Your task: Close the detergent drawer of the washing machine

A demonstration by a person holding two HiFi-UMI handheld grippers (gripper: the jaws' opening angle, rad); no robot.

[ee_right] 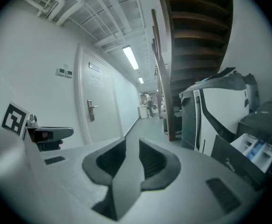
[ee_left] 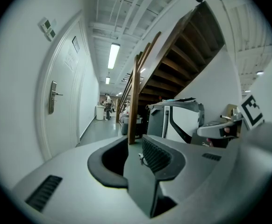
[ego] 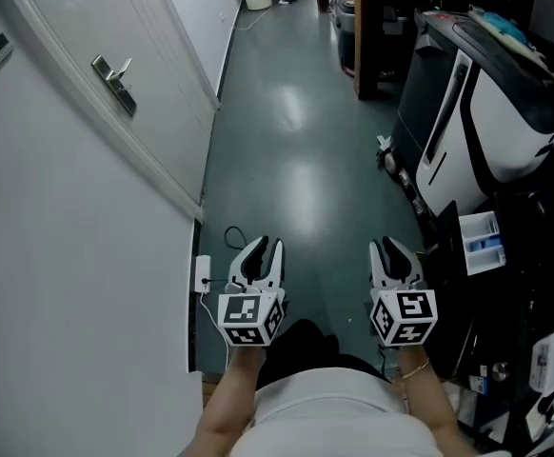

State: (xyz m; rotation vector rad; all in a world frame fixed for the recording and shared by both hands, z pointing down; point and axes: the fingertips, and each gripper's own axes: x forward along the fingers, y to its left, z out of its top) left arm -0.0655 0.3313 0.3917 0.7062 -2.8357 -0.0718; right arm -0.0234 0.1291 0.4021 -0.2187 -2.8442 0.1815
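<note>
- Closest to me is the wearer's white-shirted torso. Both forearms are pushed forward so the tools ride level ahead of the body, which I read as a carrying pose and not a reach.
- Ahead runs a glossy grey-green corridor floor, between a plain white wall on the left and appliances on the right. I judge that the person faces along the corridor, not toward the machine.
- Largest on the right is a bulky black-and-white machine, which does not look like the task's thing.
- Nearer than that stands the dark-fronted washing machine, low on the right and well apart from both tools.
- On my left, the left hand-held gripper has its jaws moderately apart, with only floor showing through the gap.
- On my right, the right hand-held gripper has its jaws parted about as far and holds nothing. It sits nearer the washer, so I would use it for the push.
- Smallest is the white plastic detergent drawer with blue compartments. It is pulled out from the dark front into the corridor, to the right of the right tool and untouched. I judge that closing has not begun and that it calls for a flat push on the drawer's front.
</note>
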